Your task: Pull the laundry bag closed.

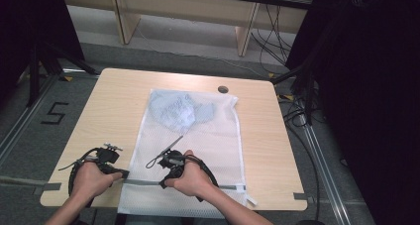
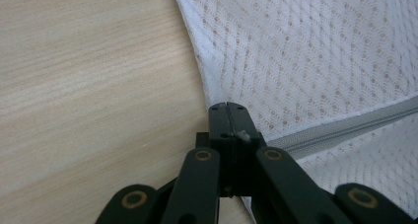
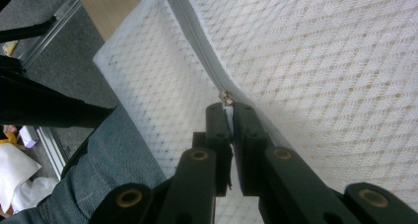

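Presently the left tool (image 2: 227, 108) is clenched on the left edge of a white mesh zippered laundry bag (image 1: 198, 150) lying flat on the light wooden tabletop (image 1: 114, 106). Further right, the right tool (image 3: 227, 108) grips the bag's small metal zipper pull (image 3: 226, 96); a pale blue crumpled garment (image 1: 181, 111) sits inside the far end.

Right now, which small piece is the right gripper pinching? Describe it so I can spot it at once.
Find the white mesh laundry bag on the wooden table, then the grey zipper across its near end. The zipper pull sits on that strip at the tips of the right gripper: a small metal tab, the only shiny bit on the fabric.
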A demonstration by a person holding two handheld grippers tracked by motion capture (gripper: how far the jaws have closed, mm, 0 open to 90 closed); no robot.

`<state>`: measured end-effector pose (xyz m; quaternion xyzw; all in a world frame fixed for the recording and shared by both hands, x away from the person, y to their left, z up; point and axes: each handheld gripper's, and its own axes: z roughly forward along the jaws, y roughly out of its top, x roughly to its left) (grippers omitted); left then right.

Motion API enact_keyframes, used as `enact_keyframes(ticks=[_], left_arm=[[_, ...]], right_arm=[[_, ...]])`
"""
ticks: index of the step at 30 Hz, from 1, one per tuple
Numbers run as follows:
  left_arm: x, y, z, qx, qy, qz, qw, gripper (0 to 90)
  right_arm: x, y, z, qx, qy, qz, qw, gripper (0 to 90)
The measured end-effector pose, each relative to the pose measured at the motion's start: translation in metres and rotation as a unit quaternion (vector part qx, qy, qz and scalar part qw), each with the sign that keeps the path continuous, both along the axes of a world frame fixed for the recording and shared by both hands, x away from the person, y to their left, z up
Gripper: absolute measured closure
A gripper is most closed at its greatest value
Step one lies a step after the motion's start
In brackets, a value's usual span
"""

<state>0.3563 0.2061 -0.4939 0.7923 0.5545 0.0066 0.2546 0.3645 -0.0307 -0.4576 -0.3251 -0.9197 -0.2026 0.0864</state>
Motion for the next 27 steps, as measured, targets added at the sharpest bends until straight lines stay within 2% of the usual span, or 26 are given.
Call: enact_keyframes(ticks=[2, 4, 6, 7, 9, 10, 14, 16, 21, 23, 27], left_arm=[[0.0000, 0.0000, 0.0000, 0.000, 0.000, 0.000, 1.0000, 90.0], [0.0000, 0.0000, 0.0000, 0.000, 0.000, 0.000, 1.0000, 90.0], [0.0000, 0.0001, 0.0001, 0.000, 0.001, 0.000, 1.0000, 90.0], [0.0000, 0.0002, 0.0002, 0.000, 0.001, 0.000, 1.0000, 90.0], [0.0000, 0.0001, 0.0000, 0.000, 0.000, 0.000, 1.0000, 90.0], [-0.0002, -0.0002, -0.0001, 0.000, 0.000, 0.001, 1.0000, 90.0], [-0.0003, -0.0004, 0.0000, -0.001, 0.001, 0.002, 1.0000, 90.0], [-0.0002, -0.0003, 0.0000, 0.000, 0.000, 0.001, 1.0000, 90.0], [-0.0002, -0.0002, 0.0000, -0.001, 0.000, 0.001, 1.0000, 90.0], [-0.0001, -0.0001, 0.0000, -0.001, 0.000, 0.001, 1.0000, 90.0], [-0.0002, -0.0005, 0.0000, 0.000, 0.000, 0.001, 1.0000, 90.0]], right_arm=[[0.0014, -0.0016, -0.0007, -0.004, -0.006, 0.014, 0.9999, 87.1], [-0.0007, -0.0003, 0.0002, 0.007, 0.010, -0.005, 0.9999, 87.1], [-0.0007, -0.0008, 0.0009, 0.005, 0.013, -0.009, 0.9999, 87.1], [0.0015, -0.0030, -0.0004, -0.001, 0.001, 0.008, 1.0000, 87.1], [0.0005, -0.0026, -0.0001, -0.008, 0.005, -0.006, 0.9999, 87.1], [0.0016, -0.0035, -0.0014, -0.004, 0.001, 0.007, 1.0000, 87.1], [0.0007, -0.0035, -0.0006, -0.003, 0.006, -0.005, 1.0000, 87.1], [0.0023, -0.0049, -0.0019, 0.000, 0.003, 0.008, 1.0000, 87.1], [0.0025, -0.0056, -0.0021, -0.003, 0.006, 0.002, 1.0000, 87.1], [0.0016, -0.0069, -0.0009, -0.012, 0.014, -0.008, 0.9998, 87.1], [0.0032, -0.0094, -0.0018, -0.005, 0.012, 0.001, 0.9999, 87.1]])
